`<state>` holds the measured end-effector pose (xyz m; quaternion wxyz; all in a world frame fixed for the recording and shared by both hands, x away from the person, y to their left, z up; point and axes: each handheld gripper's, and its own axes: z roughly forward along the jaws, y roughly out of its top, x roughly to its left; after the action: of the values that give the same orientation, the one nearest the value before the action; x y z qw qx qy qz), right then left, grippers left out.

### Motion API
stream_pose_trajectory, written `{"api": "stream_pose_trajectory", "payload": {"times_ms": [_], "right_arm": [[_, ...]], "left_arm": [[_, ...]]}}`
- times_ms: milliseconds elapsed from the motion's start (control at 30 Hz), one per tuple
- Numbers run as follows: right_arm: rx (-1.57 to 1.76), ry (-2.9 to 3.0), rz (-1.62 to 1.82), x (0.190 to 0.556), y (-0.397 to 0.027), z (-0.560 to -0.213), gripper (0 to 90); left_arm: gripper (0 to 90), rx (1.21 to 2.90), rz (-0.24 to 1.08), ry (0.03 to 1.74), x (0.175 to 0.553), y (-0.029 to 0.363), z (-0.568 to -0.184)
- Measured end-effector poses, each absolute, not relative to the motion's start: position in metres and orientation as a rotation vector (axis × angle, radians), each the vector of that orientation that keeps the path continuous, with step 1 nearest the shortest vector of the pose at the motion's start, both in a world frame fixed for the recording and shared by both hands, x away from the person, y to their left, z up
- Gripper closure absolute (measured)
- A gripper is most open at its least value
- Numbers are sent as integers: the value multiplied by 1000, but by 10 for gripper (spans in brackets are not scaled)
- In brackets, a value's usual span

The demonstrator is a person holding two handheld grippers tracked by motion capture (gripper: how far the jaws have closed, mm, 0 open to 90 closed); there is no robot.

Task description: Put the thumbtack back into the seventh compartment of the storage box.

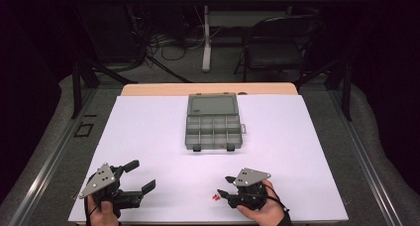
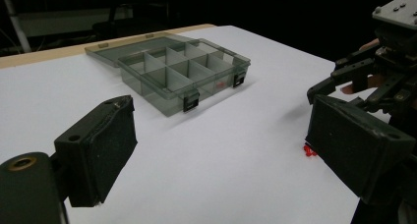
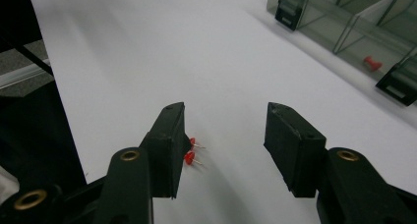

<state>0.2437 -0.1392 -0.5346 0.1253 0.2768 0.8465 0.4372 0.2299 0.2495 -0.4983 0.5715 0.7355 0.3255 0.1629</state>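
A clear grey compartment box (image 1: 214, 124) lies open at the table's centre, its lid folded back. One red push pin (image 3: 372, 63) rests in a front compartment. A few red push pins (image 1: 216, 197) lie loose on the white sheet near the front edge. My right gripper (image 1: 226, 185) hangs just right of them, jaws open with nothing between them. In the right gripper view the pins (image 3: 192, 153) sit against the outer side of the left jaw, partly hidden by it. My left gripper (image 1: 140, 176) rests at the front left, jaws wide open and empty. The left gripper view shows the pins (image 2: 309, 150) beneath the right gripper (image 2: 334, 81).
The white sheet (image 1: 148, 137) covers the table, with a strip of wood (image 1: 208, 89) bare at the far edge. A black chair (image 1: 277, 42) and a desk leg (image 1: 206, 37) stand beyond the table. Metal rails (image 1: 49, 156) run along both sides.
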Motion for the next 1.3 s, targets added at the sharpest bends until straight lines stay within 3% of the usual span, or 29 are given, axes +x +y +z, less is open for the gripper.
{"api": "stream_pose_trajectory", "payload": {"times_ms": [233, 700, 1300], "right_arm": [[805, 2522, 1235, 243, -133, -544, 527], [716, 2609, 1162, 242, -121, -550, 661], [688, 2662, 1125, 243, -116, -557, 719]], "left_arm": [[112, 1720, 379, 764, 230, 250, -498], [115, 1724, 374, 767, 230, 250, -499], [120, 1716, 378, 775, 231, 251, -499]]}}
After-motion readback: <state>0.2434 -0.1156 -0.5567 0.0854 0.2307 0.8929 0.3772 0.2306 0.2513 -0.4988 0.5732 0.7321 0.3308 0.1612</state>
